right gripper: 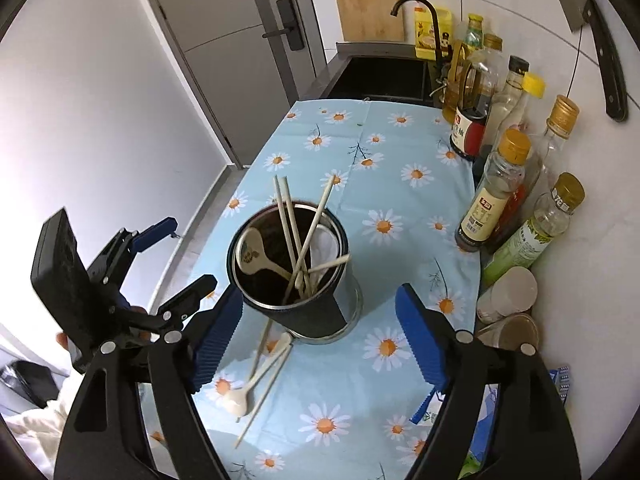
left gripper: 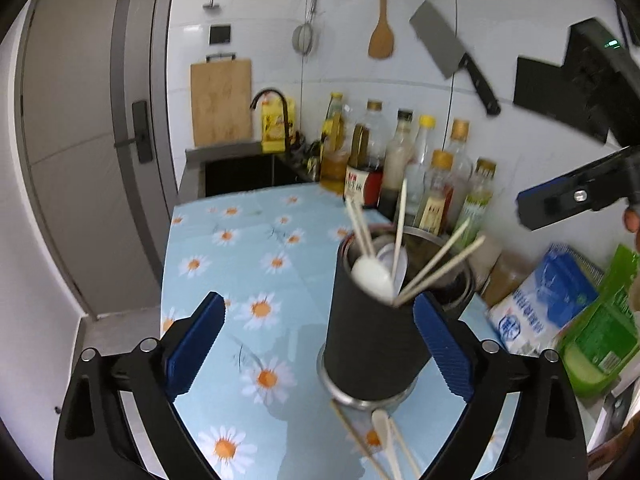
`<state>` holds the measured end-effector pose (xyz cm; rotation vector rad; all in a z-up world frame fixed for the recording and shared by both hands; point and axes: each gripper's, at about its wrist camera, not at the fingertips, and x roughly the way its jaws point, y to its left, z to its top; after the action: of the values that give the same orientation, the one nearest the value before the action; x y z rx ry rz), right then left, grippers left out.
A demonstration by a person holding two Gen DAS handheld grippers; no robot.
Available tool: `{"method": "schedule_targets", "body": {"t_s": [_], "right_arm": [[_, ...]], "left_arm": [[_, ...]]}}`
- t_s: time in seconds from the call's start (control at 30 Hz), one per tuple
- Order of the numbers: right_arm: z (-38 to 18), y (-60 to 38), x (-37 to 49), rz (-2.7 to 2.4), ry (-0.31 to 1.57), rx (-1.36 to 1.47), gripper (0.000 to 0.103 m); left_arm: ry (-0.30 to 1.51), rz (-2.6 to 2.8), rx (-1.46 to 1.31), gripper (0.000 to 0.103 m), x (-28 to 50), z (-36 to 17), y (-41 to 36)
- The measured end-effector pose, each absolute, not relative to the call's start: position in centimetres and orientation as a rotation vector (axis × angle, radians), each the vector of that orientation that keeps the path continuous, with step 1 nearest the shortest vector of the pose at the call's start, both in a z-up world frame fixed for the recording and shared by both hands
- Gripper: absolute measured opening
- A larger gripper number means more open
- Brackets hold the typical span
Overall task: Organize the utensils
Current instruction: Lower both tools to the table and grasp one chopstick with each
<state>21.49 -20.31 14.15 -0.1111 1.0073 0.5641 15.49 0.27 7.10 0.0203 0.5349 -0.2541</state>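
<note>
Your right gripper [right gripper: 318, 340] gapes wide over loose chopsticks [right gripper: 264, 376] and 1 spoon [right gripper: 240, 400] beside the holder [right gripper: 296, 304]; your left gripper [left gripper: 320, 344] also stands wide, empty.

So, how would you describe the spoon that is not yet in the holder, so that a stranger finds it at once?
Start at the blue daisy tablecloth and find the dark round utensil holder standing on it. Just in front of the holder's base, towards the cameras, a white spoon lies flat on the cloth among a few loose chopsticks. Unlike the spoons inside the holder, it lies flat outside.
</note>
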Motion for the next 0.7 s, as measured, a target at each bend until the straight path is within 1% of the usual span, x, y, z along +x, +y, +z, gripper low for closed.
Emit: {"method": "schedule_targets", "body": {"t_s": [0.03,0.13,0.23,0.47,0.7], "right_arm": [[13.9,-20.1,21.0,0.560,0.997,-0.131,0.082],[13.5,-19.8,19.9,0.546,0.965,-0.172,0.082],[13.0,-20.0,19.0,0.543,0.941,-0.191,0.087],[10.3,-20.5,18.0,0.557,0.968,-0.158,0.089],[5.7,-20.5,16.7,0.552,1.029,-0.145,0.089]], "left_arm": [[0.549,-0.247,0.020,0.094,15.5,6.7,0.4],[0.598,-0.235,0.020,0.094,15.7,5.4,0.7],[0.634,-0.247,0.005,0.094,15.6,4.5,1.1],[0.695,-0.216,-0.005,0.095,15.6,2.4,1.6],[0.755,-0.186,-0.023,0.095,15.6,0.5,2.1]]}}
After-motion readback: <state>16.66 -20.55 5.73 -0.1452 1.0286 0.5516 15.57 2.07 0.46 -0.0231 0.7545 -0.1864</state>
